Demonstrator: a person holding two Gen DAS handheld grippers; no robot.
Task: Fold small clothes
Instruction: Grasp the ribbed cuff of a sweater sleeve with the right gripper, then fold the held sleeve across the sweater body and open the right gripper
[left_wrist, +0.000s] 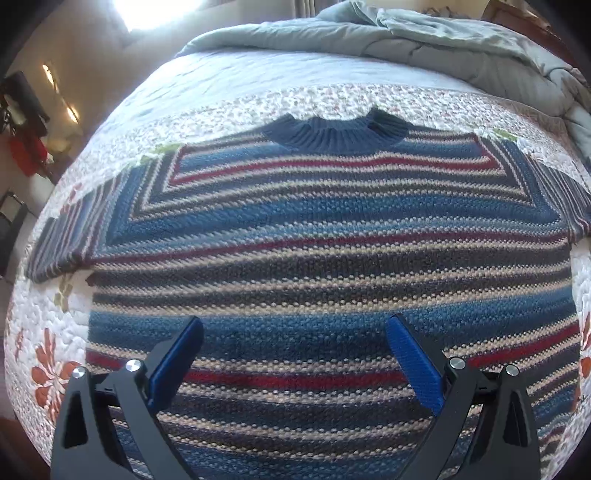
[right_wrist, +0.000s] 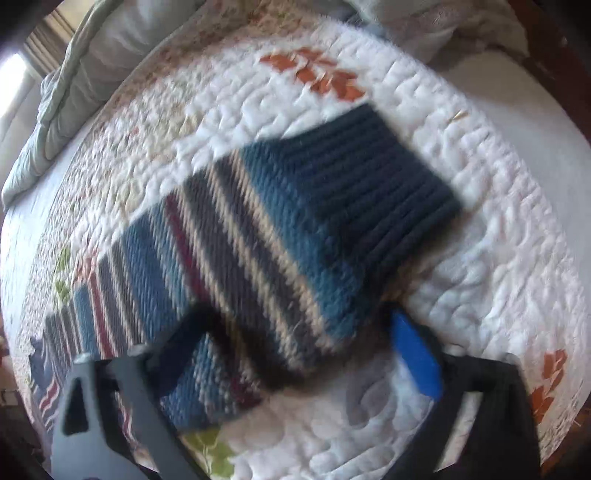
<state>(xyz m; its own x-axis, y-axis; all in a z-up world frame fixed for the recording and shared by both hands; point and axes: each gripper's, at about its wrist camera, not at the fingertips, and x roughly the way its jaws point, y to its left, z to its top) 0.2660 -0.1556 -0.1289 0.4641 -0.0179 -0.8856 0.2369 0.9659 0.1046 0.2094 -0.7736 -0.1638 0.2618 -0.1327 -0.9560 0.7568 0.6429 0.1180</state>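
My left tongs (left_wrist: 293, 328) hang released and wide over the lower body of the striped knit sweater (left_wrist: 325, 258), which lies flat, front up, on the quilted bedspread (left_wrist: 229, 107) of the bed. My right tongs (right_wrist: 295, 325) are also spread apart, straddling the sweater's sleeve (right_wrist: 258, 236) near its dark ribbed cuff (right_wrist: 384, 177); they grip nothing that I can make out, though that view is smeared with motion blur.

What worries me most is the right side. The knit looks thick and loose, so if I clench too far in from the edge I expect to gather both layers of the sleeve with a pinch of bedspread, and the quilt would lift along with the fold. The blur also suggests I am moving fast there, and a hasty bite could land on the cuff alone, letting the sleeve stretch and twist rather than fold across cleanly. On the left, dragging the tongs over the body could ruck the stripes and spoil the flat lay.

From the left wrist view, the sweater's long axis runs straight away from me, navy ribbed collar (left_wrist: 332, 134) pointing toward the crumpled grey-green duvet (left_wrist: 424, 40) at the far end, hem nearest me. The sleeve runs diagonally in the right wrist view, cuff pointing up and to the right, away from the body.
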